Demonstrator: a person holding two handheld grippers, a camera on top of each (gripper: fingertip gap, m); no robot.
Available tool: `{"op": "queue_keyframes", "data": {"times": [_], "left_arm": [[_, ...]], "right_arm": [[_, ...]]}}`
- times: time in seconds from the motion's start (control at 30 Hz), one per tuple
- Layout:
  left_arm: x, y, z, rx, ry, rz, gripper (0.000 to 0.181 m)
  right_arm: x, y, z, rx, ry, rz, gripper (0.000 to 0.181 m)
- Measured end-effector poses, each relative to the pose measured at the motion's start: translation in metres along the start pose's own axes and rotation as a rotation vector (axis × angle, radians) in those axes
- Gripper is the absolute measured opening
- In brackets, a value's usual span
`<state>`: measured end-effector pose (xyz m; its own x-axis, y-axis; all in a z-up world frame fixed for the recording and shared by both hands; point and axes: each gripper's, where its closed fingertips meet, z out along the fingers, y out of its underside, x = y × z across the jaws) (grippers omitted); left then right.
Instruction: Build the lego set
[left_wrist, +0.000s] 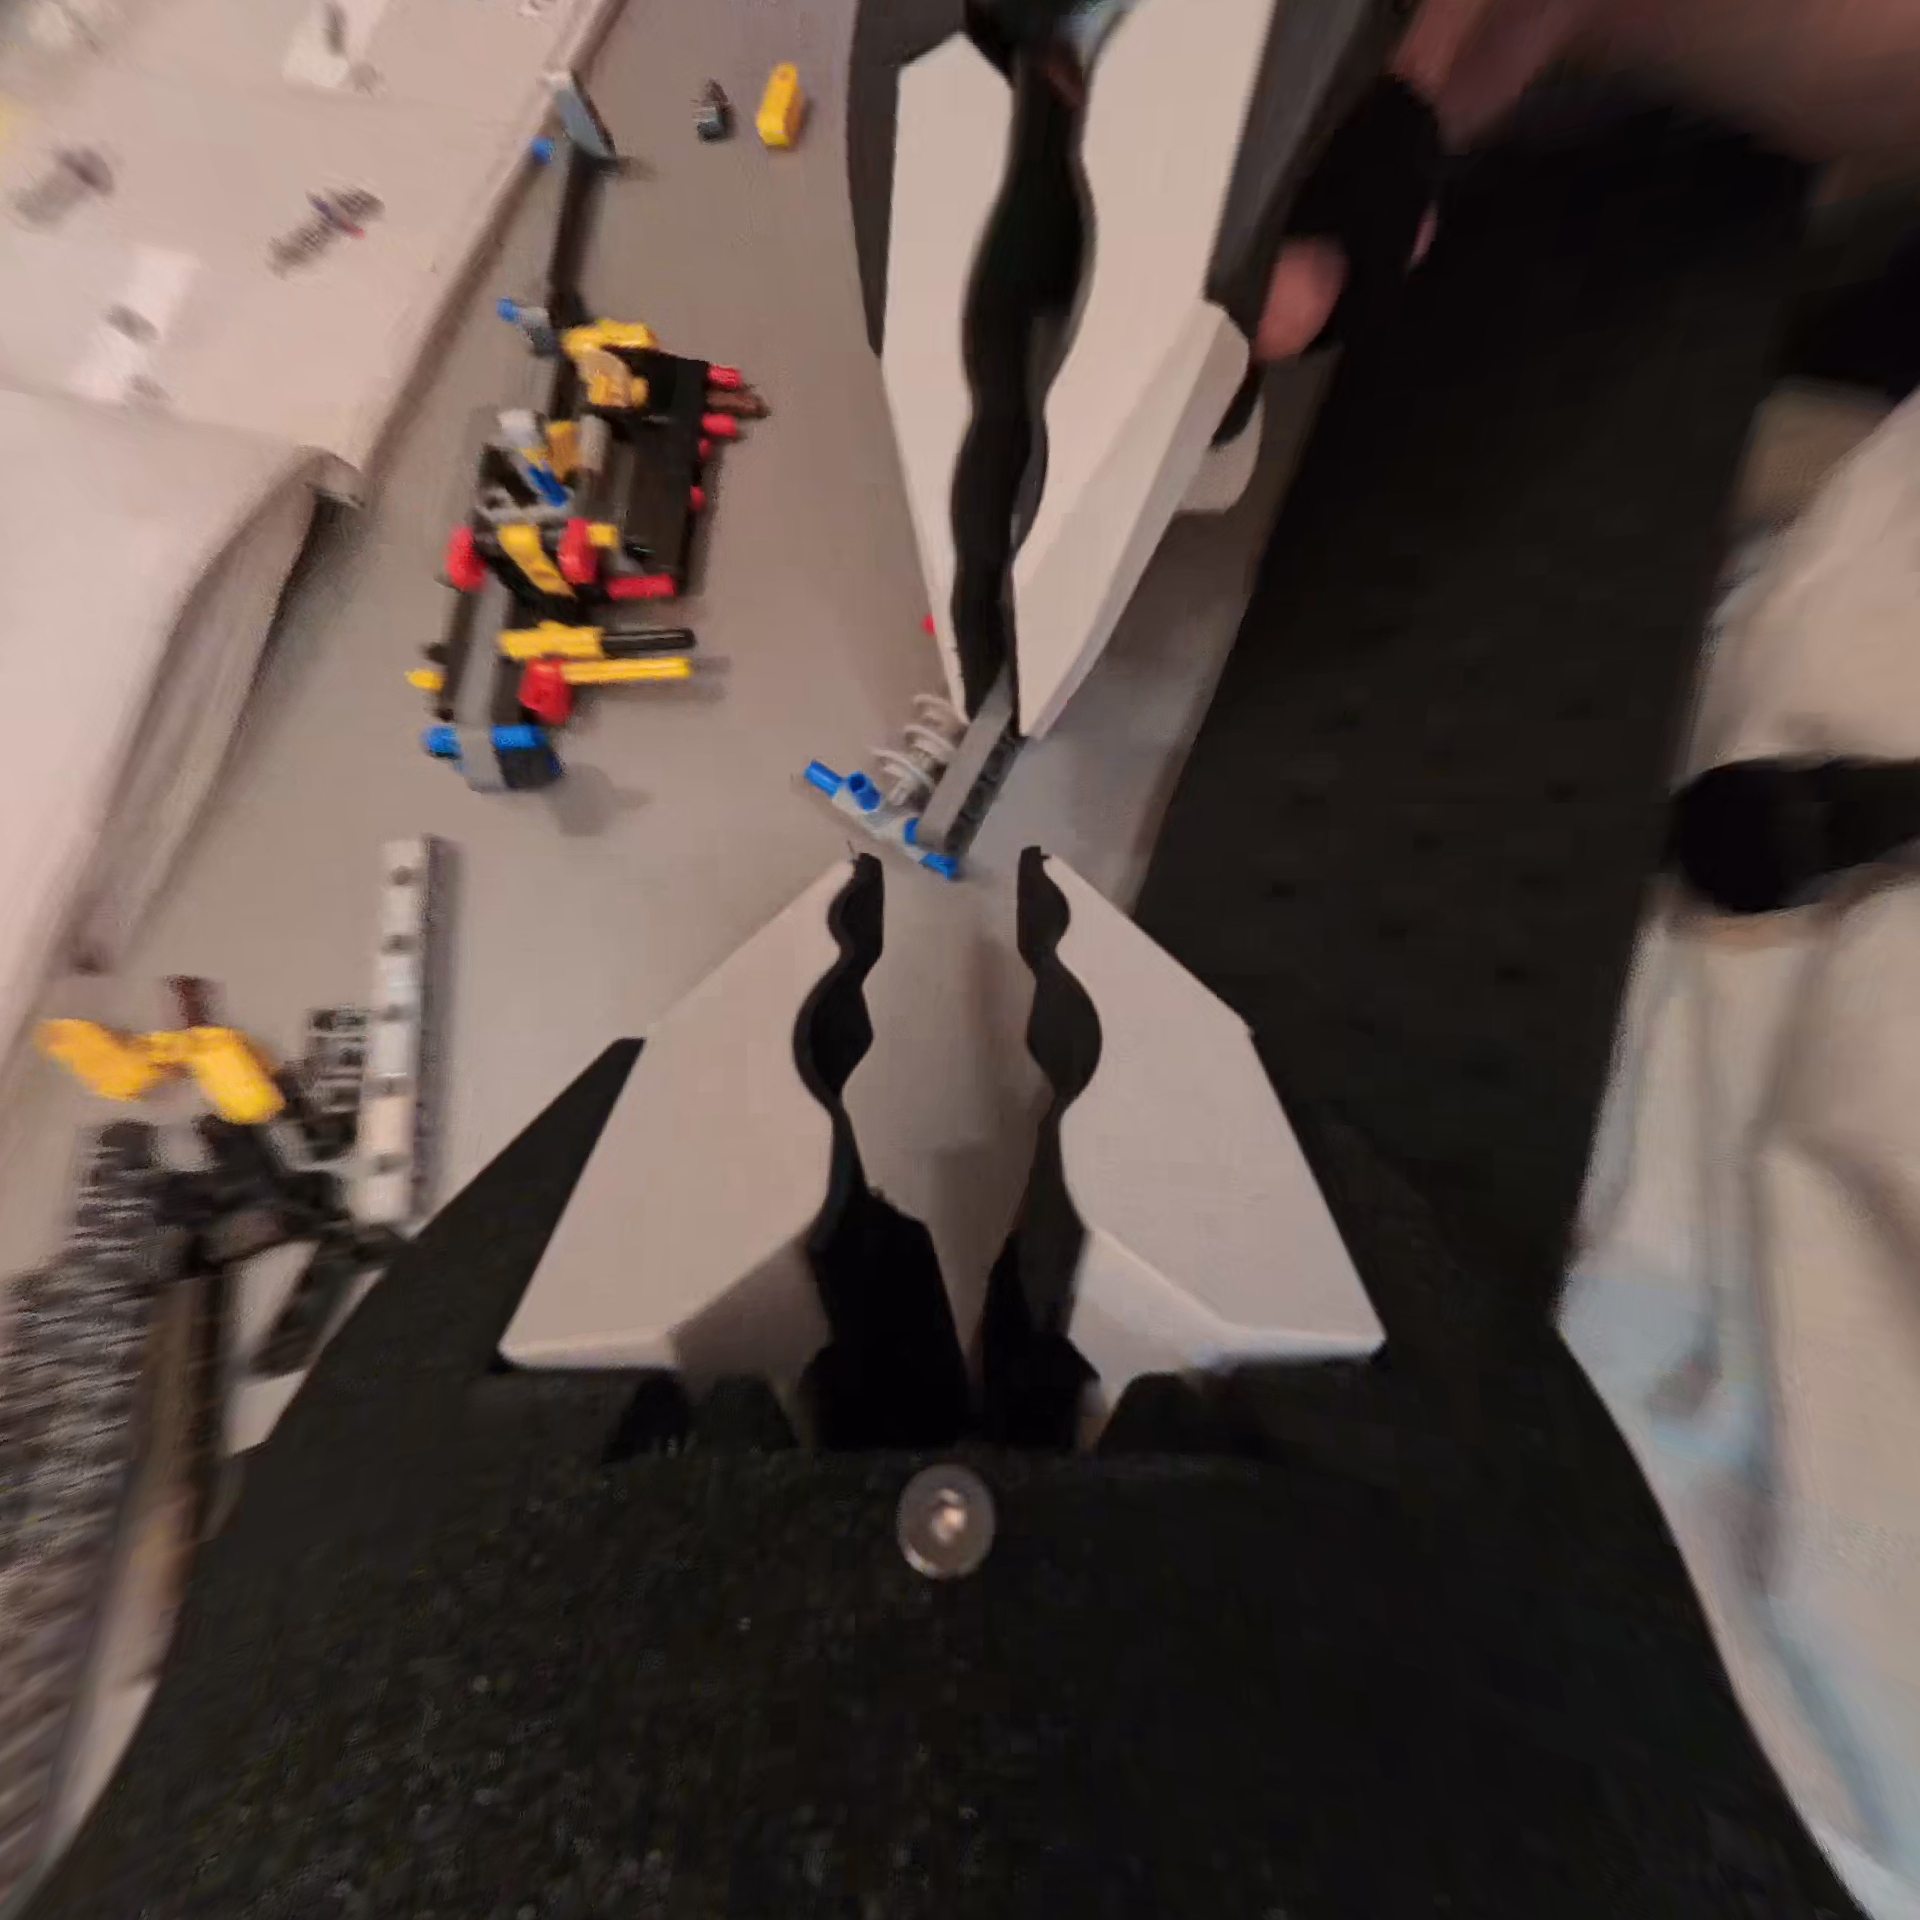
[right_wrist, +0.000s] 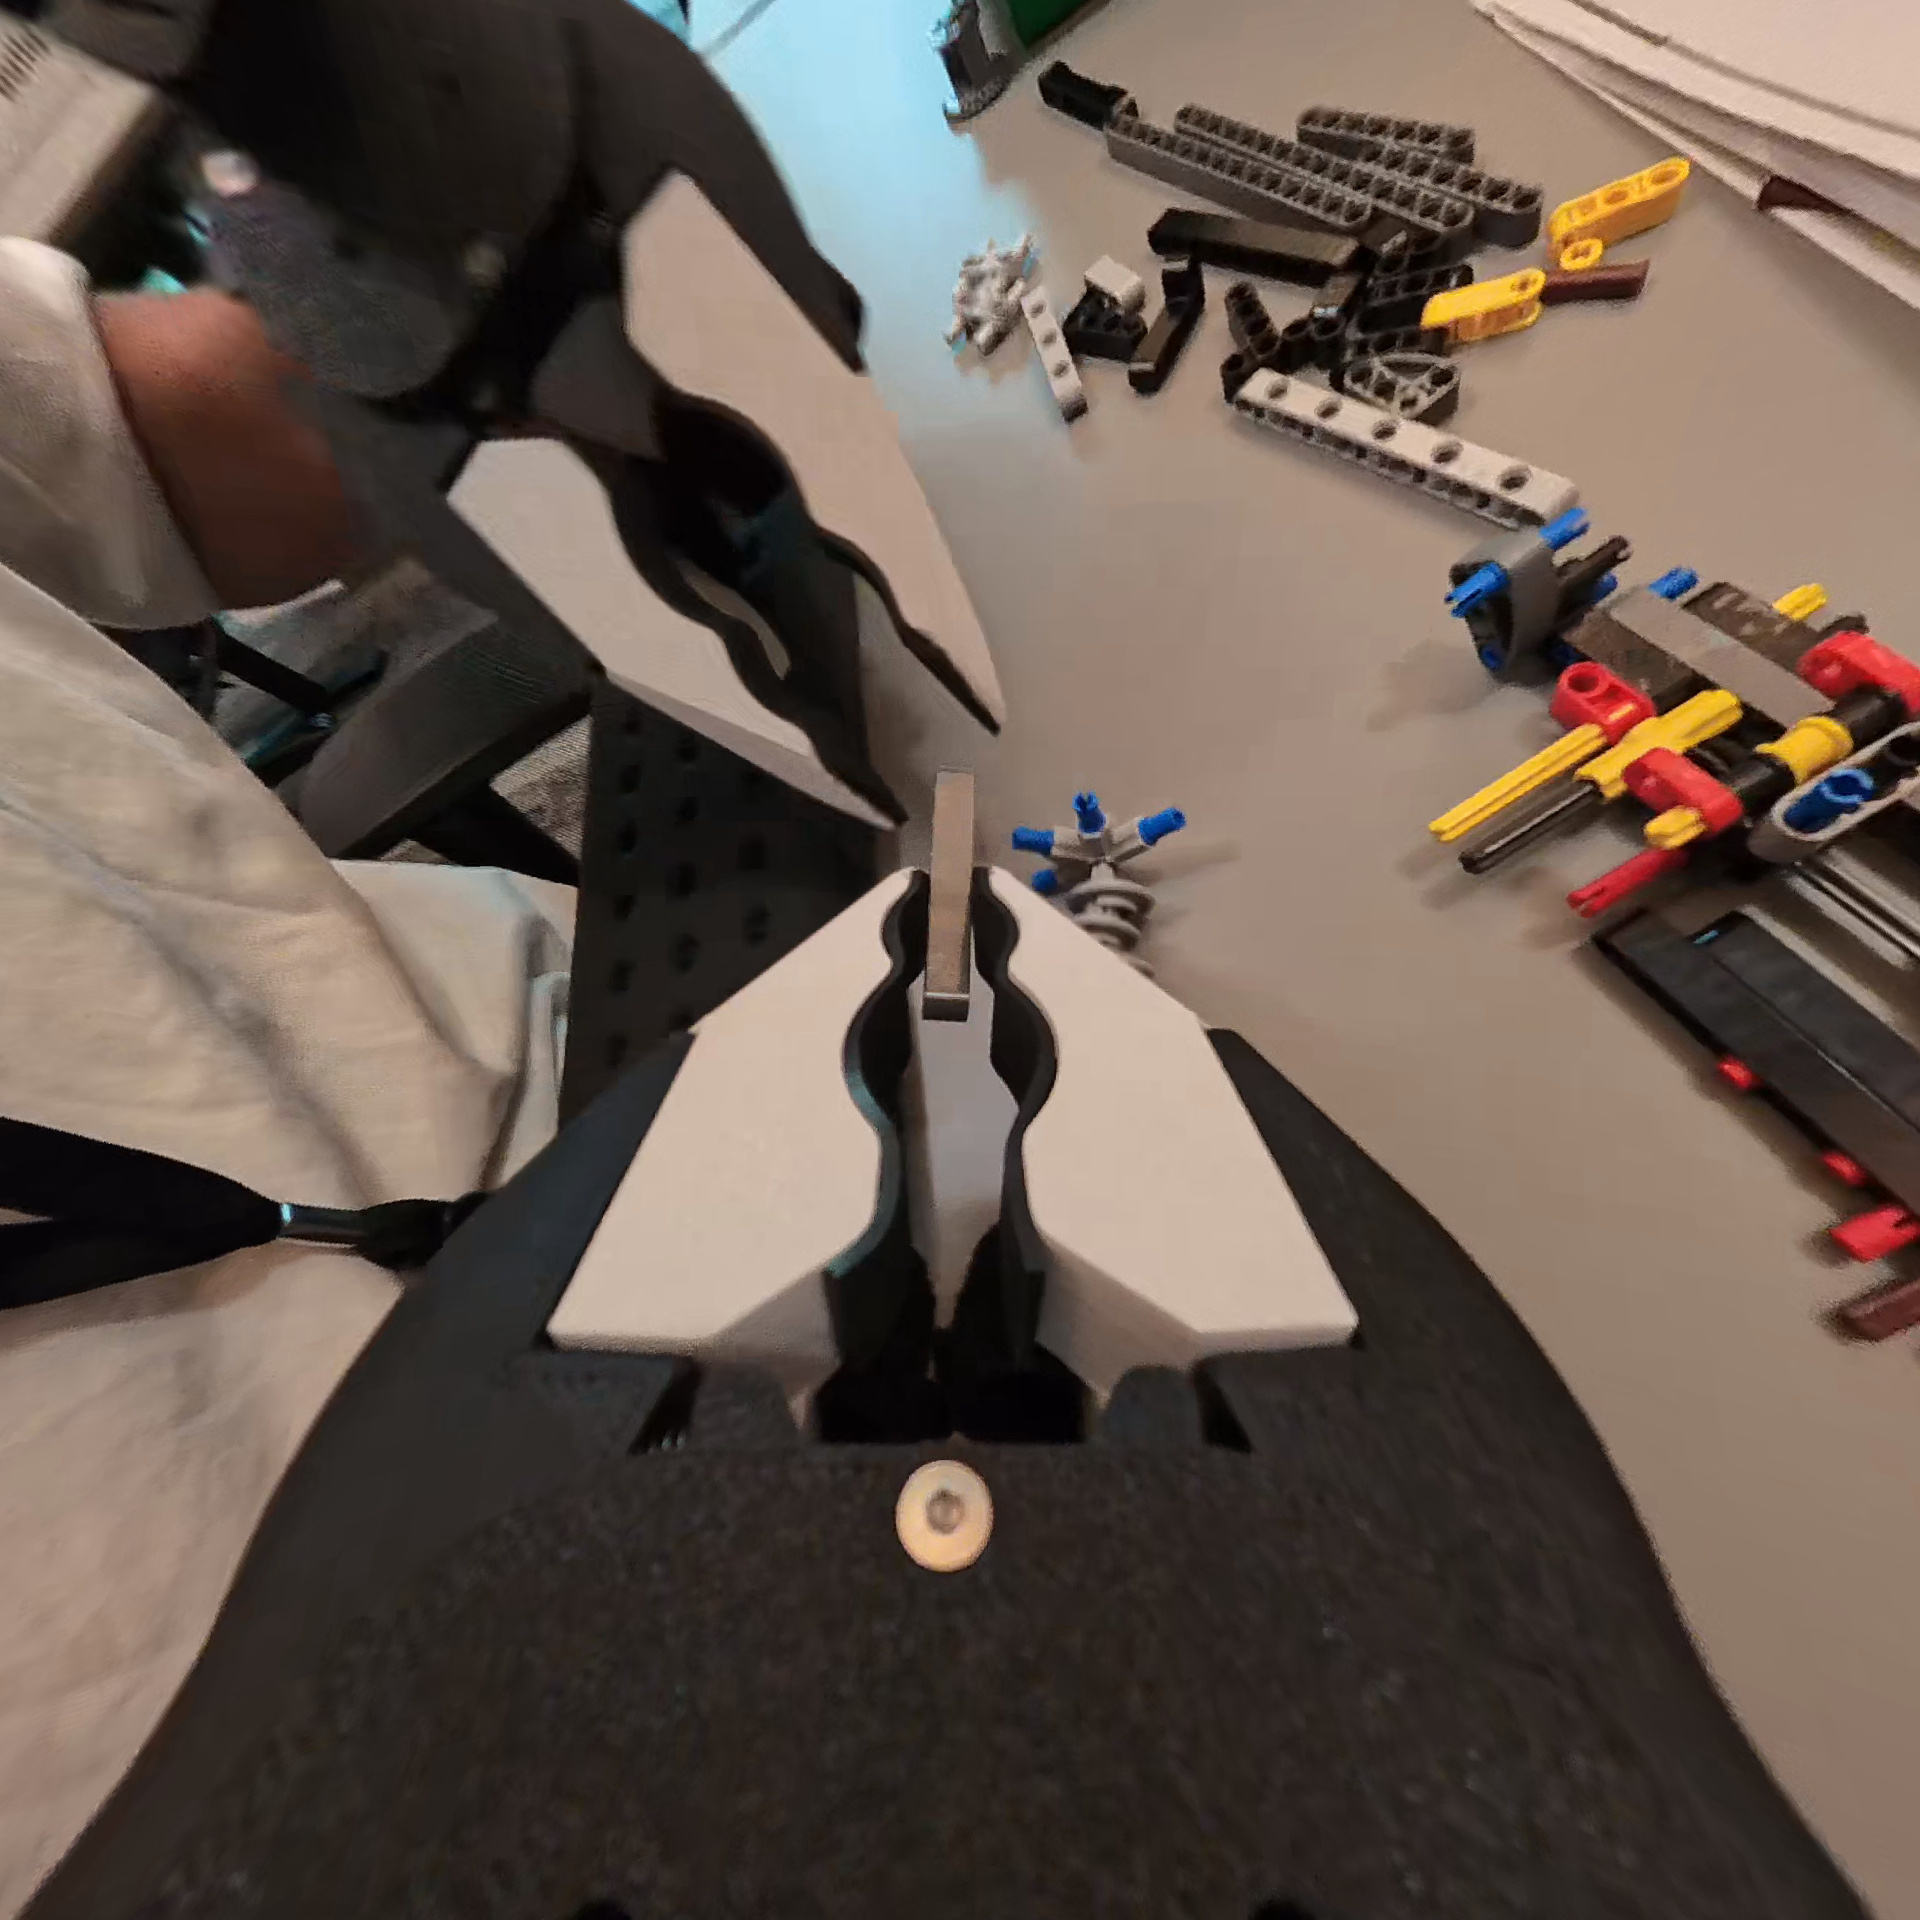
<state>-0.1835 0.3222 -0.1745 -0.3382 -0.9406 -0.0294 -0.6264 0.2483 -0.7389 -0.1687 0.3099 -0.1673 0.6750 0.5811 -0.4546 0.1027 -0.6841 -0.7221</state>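
My right gripper (right_wrist: 953, 878) is shut on a dark grey beam (right_wrist: 951, 894) and holds it on edge, pointing down at the table. In the left wrist view the right gripper (left_wrist: 992, 717) comes in from above, and the beam's (left_wrist: 971, 779) lower end meets a small assembly of blue pins and a grey spring (left_wrist: 883, 800). That assembly also shows in the right wrist view (right_wrist: 1101, 852). My left gripper (left_wrist: 948, 862) is open and empty, its tips just short of the assembly. It also shows in the right wrist view (right_wrist: 945, 764).
The main black, yellow and red build (left_wrist: 592, 520) (right_wrist: 1714, 748) lies on the grey table. Loose dark beams (right_wrist: 1351, 239) and a long light grey beam (right_wrist: 1403, 447) lie beyond. Papers (right_wrist: 1766, 104) sit at the far edge. A black perforated surface (right_wrist: 675, 883) borders the table. Only a small space, under 4 cm, lies between the two pairs of fingers.
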Motion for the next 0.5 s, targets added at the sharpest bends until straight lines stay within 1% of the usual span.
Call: {"op": "queue_keyframes", "data": {"times": [0.07,0.13,0.17,0.2,0.23,0.33,0.43,0.5], "left_arm": [[0.004,-0.005,-0.001,0.076,0.159,-0.163,0.024],[0.005,-0.009,-0.005,0.11,0.29,-0.276,0.022],[0.005,-0.015,-0.009,0.145,0.347,-0.318,0.015],[0.003,-0.019,-0.012,0.17,0.382,-0.342,0.004],[0.001,-0.018,-0.013,0.168,0.393,-0.343,0.002],[-0.003,-0.004,-0.005,0.083,0.364,-0.255,0.003],[0.002,-0.003,-0.005,0.079,0.426,-0.257,0.014],[0.004,-0.004,-0.005,0.093,0.468,-0.254,0.015]], "right_arm": [[-0.005,-0.004,0.0,0.017,-0.03,0.003,0.006],[-0.002,-0.003,0.002,0.011,-0.011,-0.007,0.007],[-0.001,-0.001,0.003,0.003,-0.002,-0.011,0.006],[-0.001,-0.001,0.004,0.006,0.001,-0.009,0.006],[-0.001,-0.001,0.004,0.012,-0.002,-0.003,0.006],[-0.002,-0.001,0.005,0.025,-0.003,0.014,0.007],[-0.001,0.0,0.005,0.039,0.005,0.027,0.006],[-0.002,0.0,0.005,0.051,-0.005,0.038,0.007]]}}
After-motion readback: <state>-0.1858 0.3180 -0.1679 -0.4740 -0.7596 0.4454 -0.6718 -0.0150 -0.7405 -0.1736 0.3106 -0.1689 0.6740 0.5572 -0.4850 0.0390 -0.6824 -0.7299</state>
